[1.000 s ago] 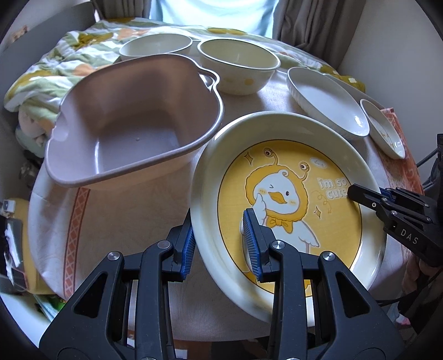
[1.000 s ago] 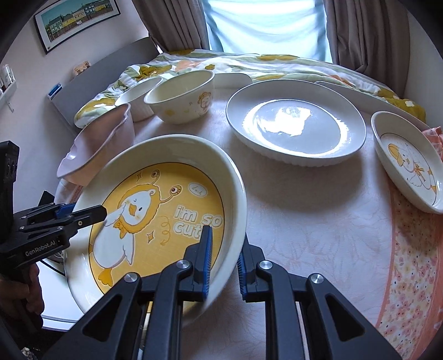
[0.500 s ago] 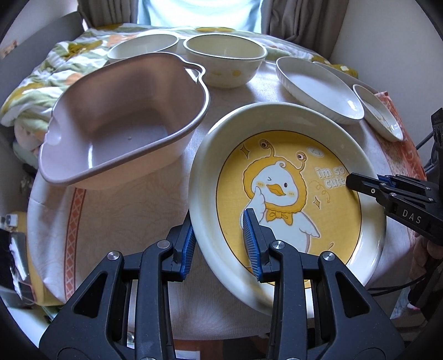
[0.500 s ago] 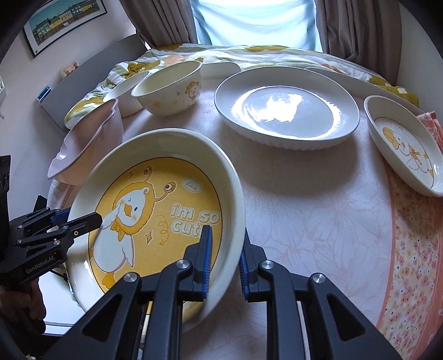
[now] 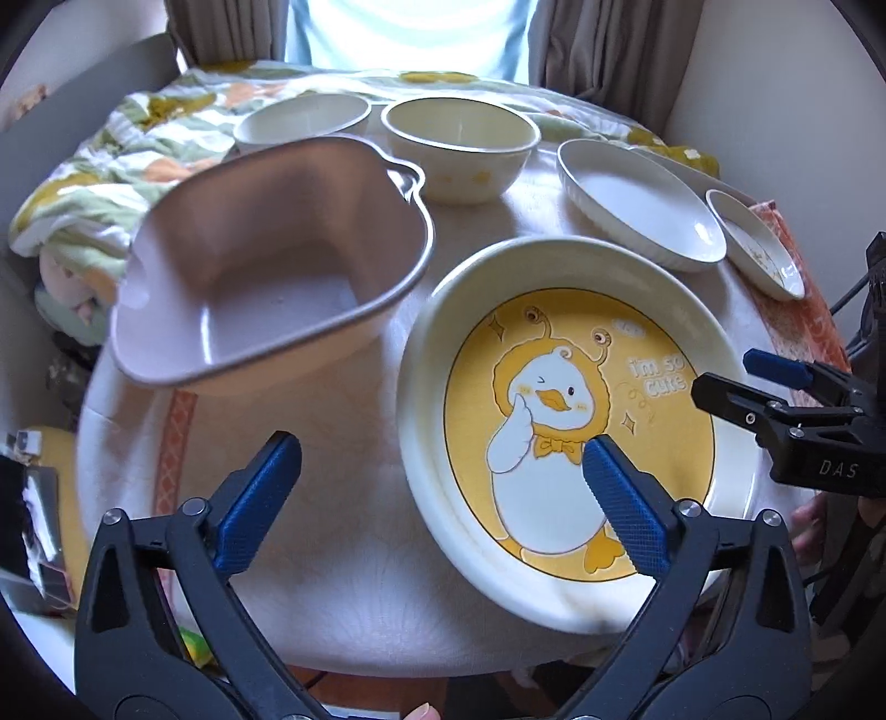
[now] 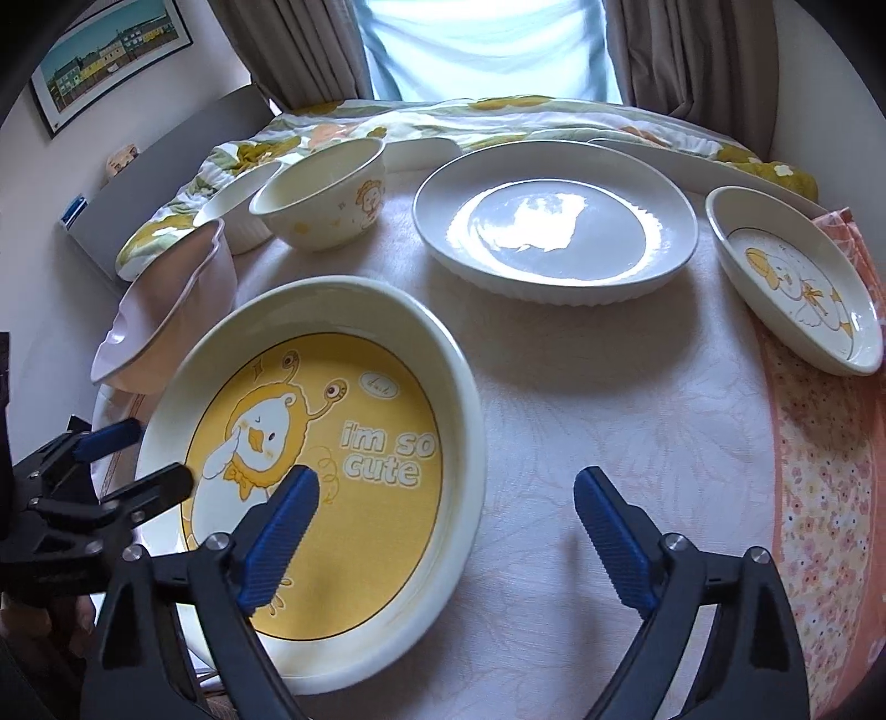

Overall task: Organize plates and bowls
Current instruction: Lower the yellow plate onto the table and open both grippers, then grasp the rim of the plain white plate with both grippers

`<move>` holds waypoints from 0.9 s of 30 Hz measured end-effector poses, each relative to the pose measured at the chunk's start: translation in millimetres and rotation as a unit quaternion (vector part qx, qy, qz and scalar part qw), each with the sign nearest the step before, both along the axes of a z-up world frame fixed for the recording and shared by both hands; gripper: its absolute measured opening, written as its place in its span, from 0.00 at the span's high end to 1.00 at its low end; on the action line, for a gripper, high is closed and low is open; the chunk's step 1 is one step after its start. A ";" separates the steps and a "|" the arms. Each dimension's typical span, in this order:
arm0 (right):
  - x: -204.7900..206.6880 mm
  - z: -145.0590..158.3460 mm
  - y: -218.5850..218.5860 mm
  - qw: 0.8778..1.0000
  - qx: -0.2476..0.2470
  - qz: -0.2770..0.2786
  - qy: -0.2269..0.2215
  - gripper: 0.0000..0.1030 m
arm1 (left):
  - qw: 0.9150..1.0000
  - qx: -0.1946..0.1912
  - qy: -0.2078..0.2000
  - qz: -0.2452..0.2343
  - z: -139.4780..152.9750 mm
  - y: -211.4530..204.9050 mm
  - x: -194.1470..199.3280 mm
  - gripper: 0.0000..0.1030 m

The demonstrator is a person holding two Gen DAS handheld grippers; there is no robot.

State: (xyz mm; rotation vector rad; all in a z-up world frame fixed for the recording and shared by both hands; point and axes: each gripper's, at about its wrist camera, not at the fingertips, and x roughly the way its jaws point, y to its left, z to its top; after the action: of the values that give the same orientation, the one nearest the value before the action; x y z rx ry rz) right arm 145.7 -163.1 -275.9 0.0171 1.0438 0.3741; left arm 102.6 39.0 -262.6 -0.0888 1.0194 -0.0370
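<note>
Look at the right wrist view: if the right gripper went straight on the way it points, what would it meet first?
Probably the right rim of the yellow duck plate, between the open right gripper's fingers, or the tablecloth just beyond; depth is unclear.

Left wrist view: looks steeply down from the near edge of the bench, close in, facing the window; its own claw fills the bottom. Right wrist view: same tilt and heading, set further right, own claw low in frame. Both share the duck plate, the cream bowl, the white plate. Each sees the other's claw at its side edge.
</note>
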 end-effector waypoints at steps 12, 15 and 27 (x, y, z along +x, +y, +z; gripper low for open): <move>20.9 98.4 -48.0 0.998 -0.032 -0.039 -0.041 0.01 | 0.999 -0.041 -0.025 -0.026 85.7 0.4 8.1 0.01; 36.8 131.7 -62.0 0.995 -0.053 -0.041 -0.067 0.01 | 0.997 -0.060 -0.037 -0.030 106.5 -5.9 24.3 0.01; 138.2 126.3 -105.2 0.996 -0.058 0.046 -0.040 0.01 | 0.994 -0.112 0.000 -0.005 99.1 -63.8 107.3 0.04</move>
State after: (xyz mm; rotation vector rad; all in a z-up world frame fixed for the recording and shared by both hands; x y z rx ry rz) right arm 283.9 -268.3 -149.5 -0.1489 0.9868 0.3950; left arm 209.8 -24.8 -163.5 -0.2885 1.0123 -0.1610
